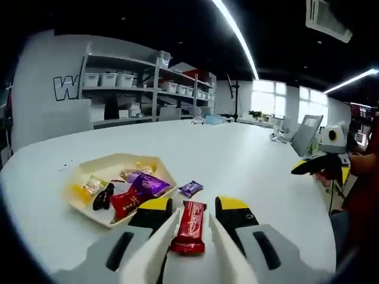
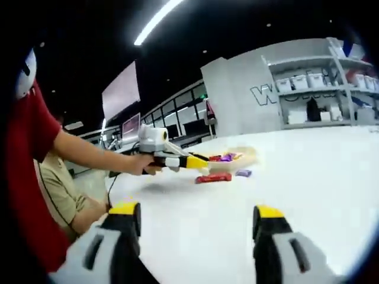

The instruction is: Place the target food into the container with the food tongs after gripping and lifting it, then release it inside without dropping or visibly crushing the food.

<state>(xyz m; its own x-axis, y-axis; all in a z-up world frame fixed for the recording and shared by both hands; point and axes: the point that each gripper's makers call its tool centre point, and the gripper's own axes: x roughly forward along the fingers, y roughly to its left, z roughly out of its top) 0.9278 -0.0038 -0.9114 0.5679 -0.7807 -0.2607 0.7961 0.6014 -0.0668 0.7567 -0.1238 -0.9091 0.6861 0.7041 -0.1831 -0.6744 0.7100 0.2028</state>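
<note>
A red wrapped candy bar [image 1: 189,228] lies on the white table [image 1: 249,160], seen between the two jaws of my left gripper [image 1: 194,206], which stand apart on either side of it. In the right gripper view this bar [image 2: 213,177] rests on the table just beyond the left gripper's [image 2: 192,161] yellow tip. A cream tray [image 1: 83,201] to the left holds several wrapped sweets, among them a purple one [image 1: 148,184] and a red one [image 1: 124,203]. My right gripper [image 2: 195,213] is open over bare table with nothing in it, and appears at the right [image 1: 314,165].
A small purple sweet [image 1: 190,188] lies on the table beside the tray. A person in red [image 2: 26,177] holds the grippers, with another seated person [image 2: 62,195] behind. Shelving with bins [image 1: 136,89] stands past the table's far edge. A monitor [image 1: 308,133] stands at the right.
</note>
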